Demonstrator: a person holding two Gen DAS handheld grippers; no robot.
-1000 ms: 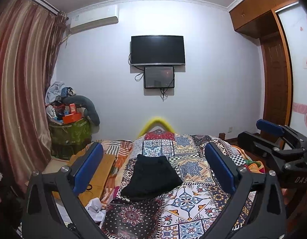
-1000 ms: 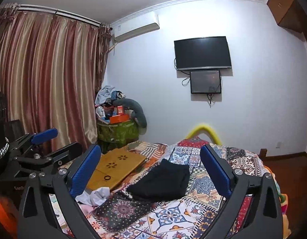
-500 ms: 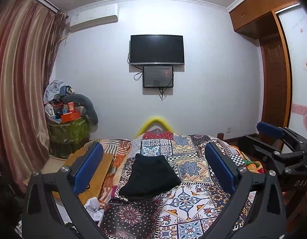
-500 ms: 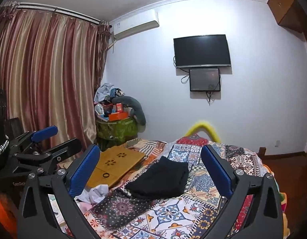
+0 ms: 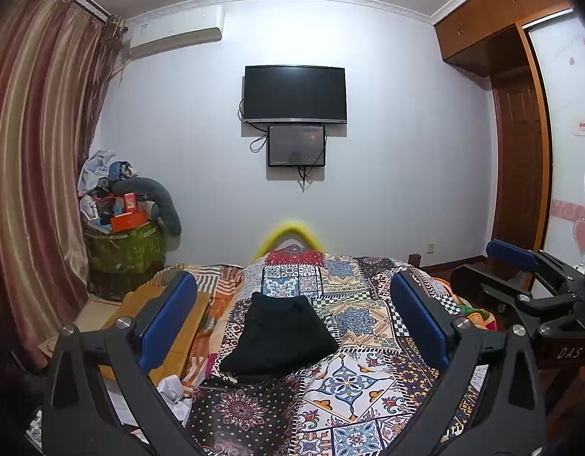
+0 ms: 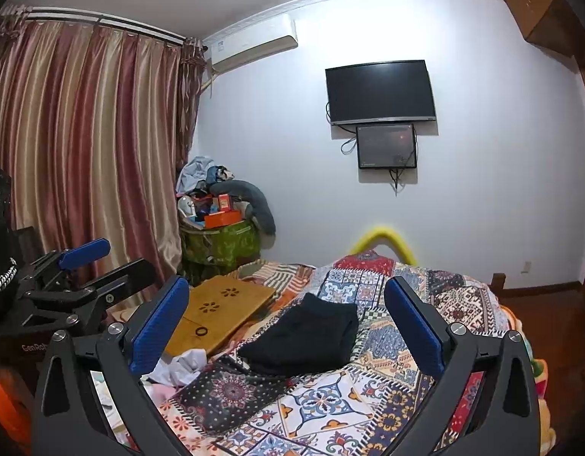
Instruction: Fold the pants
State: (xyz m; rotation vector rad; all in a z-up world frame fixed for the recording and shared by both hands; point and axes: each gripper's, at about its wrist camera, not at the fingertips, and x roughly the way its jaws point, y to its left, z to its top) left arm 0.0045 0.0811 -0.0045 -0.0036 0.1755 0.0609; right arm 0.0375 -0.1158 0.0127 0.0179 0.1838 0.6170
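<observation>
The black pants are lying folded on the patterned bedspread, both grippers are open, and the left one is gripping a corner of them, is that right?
Not quite. The left gripper grips nothing: the left wrist view shows its jaws wide apart, held back from the black pants. The rest stands: the pants lie folded on the patterned bedspread, and the right gripper is open too.

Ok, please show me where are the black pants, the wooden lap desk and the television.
black pants (image 5: pixel 281 336): left wrist view, middle of the folded cloth.
wooden lap desk (image 6: pixel 220 313): right wrist view, its top board.
television (image 5: pixel 295 94): left wrist view, centre of the dark screen.
</observation>
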